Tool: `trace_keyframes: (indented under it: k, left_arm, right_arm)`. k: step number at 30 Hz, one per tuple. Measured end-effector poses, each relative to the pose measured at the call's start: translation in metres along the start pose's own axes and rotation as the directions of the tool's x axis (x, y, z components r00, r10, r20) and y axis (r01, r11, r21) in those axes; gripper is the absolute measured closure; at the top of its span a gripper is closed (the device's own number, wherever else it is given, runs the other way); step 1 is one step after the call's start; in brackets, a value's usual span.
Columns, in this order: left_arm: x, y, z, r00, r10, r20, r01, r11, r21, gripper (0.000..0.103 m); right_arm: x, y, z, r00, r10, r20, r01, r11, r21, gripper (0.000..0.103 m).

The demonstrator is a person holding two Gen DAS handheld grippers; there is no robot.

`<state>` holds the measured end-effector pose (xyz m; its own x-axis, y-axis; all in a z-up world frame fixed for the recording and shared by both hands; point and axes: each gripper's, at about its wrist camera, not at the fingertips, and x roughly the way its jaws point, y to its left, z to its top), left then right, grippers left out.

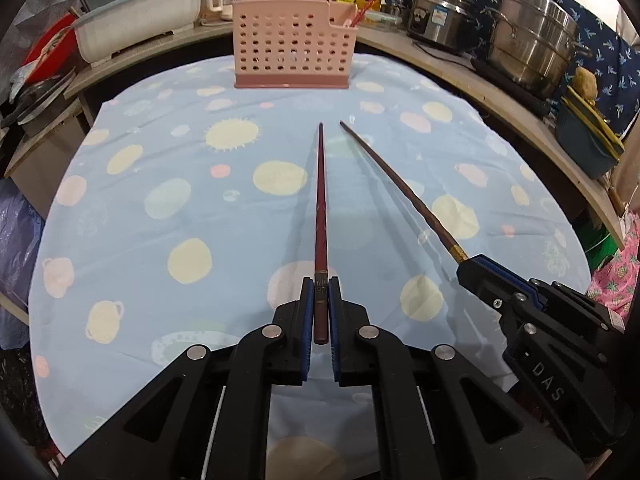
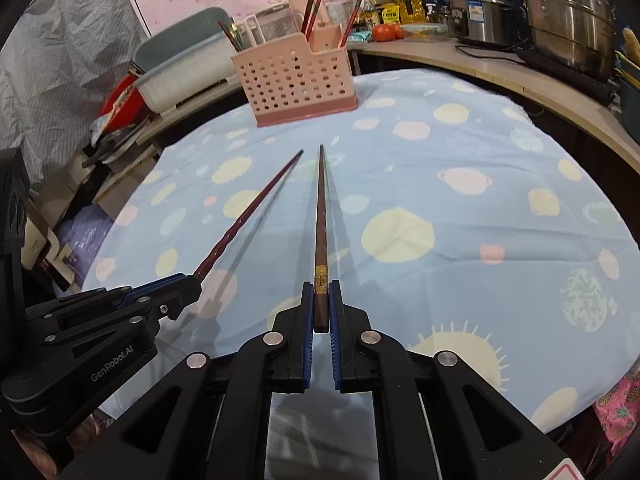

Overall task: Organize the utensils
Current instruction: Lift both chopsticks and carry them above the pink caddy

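A tabletop [image 1: 120, 216] under a light blue cloth printed with pastel planets is carrying the work; a cluttered wooden counter [image 1: 460, 60] is curving behind it. The left claw [image 1: 320, 296] is clamping the butt of a dark red chopstick [image 1: 321, 200], which is pointing forward above the cloth. The right claw [image 2: 320, 300] is gripping a brown chopstick [image 2: 320, 220] just behind its gold band. Both tips are aiming toward the pink perforated utensil holder [image 2: 296, 76] standing at the far edge, already holding several chopsticks. "DAS" is showing on the right unit's housing, "GenRobot.AI" on the left's. Steel pots [image 1: 532, 36] are sitting on the counter.
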<state>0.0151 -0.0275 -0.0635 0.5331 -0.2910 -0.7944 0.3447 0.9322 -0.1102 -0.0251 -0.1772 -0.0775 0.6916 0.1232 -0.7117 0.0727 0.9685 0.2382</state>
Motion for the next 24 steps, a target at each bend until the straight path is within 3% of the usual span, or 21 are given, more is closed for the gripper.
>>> trace_keyframes:
  k: [14, 24]
  left_arm:
    - [-0.05, 0.014, 0.046, 0.99, -0.001, 0.143, 0.006, 0.999, -0.032, 0.096]
    - [-0.084, 0.019, 0.096, 0.961, 0.017, 0.277, -0.008, 0.999, -0.034, 0.096]
  right_arm:
    - [-0.047, 0.004, 0.054, 0.987, 0.057, 0.151, -0.06, 0.998, 0.016, 0.096]
    - [-0.067, 0.007, 0.108, 0.959, 0.083, 0.27, -0.091, 0.996, 0.017, 0.096]
